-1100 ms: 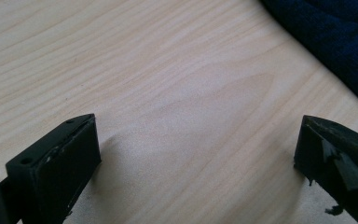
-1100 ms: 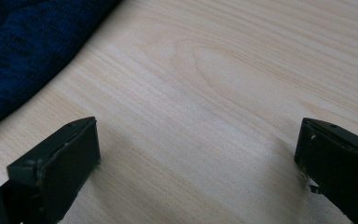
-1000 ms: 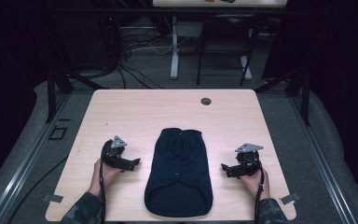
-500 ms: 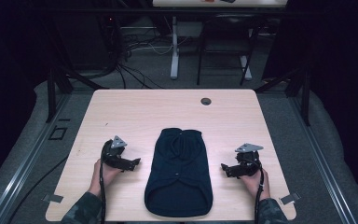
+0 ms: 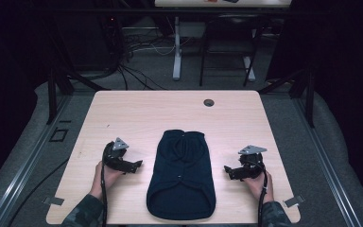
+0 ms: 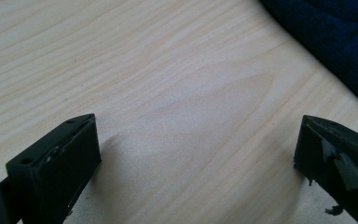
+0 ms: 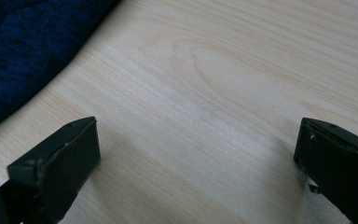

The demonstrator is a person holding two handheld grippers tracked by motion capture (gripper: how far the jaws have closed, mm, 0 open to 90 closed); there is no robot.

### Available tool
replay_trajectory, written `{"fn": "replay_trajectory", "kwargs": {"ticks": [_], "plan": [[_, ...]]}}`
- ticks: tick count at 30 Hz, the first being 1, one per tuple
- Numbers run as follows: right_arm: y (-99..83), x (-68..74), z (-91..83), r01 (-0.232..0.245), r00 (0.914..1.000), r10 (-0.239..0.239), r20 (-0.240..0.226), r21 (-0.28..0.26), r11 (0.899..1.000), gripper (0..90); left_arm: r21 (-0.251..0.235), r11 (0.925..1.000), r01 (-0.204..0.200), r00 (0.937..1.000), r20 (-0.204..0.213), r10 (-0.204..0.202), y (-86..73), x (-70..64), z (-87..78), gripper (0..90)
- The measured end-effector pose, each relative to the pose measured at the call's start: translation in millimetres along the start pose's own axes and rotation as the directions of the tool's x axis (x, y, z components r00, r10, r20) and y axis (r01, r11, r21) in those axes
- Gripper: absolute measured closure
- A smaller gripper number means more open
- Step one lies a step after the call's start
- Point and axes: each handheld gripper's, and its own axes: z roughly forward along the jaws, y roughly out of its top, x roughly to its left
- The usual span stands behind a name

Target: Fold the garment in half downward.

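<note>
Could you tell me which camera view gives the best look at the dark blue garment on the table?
The high view: the whole dark blue garment lies flat between the two claws. The left gripper view catches only an edge at its upper right; the right gripper view shows a knit patch at its upper left.

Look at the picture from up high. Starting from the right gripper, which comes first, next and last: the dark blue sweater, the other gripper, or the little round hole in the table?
1. dark blue sweater, just beside the right gripper, mid-table.
2. round hole, near the table's far edge.
3. left gripper, across the sweater on the other side.
</note>
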Motion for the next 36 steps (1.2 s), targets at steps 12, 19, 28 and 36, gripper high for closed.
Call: {"fn": "replay_trajectory", "kwargs": {"ticks": [12,19,28,36], "plan": [[12.6,-2.6,1.5,-0.03,0.9987,0.032,-0.04,0.057,0.998,0.0,-0.027,0.999,0.036,0.9983,0.047,-0.034,18.4,1.8,-3.0,2.3],[49.1,7.4,-4.9,-0.038,0.9944,0.041,-0.097,0.031,0.999,1.4,-0.055,0.9984,0.015,0.9977,0.067,-0.011,51.2,-3.8,-2.4,4.4],[92.8,17.0,9.2,0.0,0.9915,0.005,-0.13,0.034,0.999,7.7,-0.029,0.9996,-0.005,0.9948,0.101,0.008,92.0,-7.2,21.2,7.4],[126.6,27.7,40.3,0.001,0.9889,0.007,-0.148,0.058,0.998,16.7,0.01,0.9999,0.003,0.9933,0.115,-0.004,120.0,-16.5,51.5,9.1]]}}
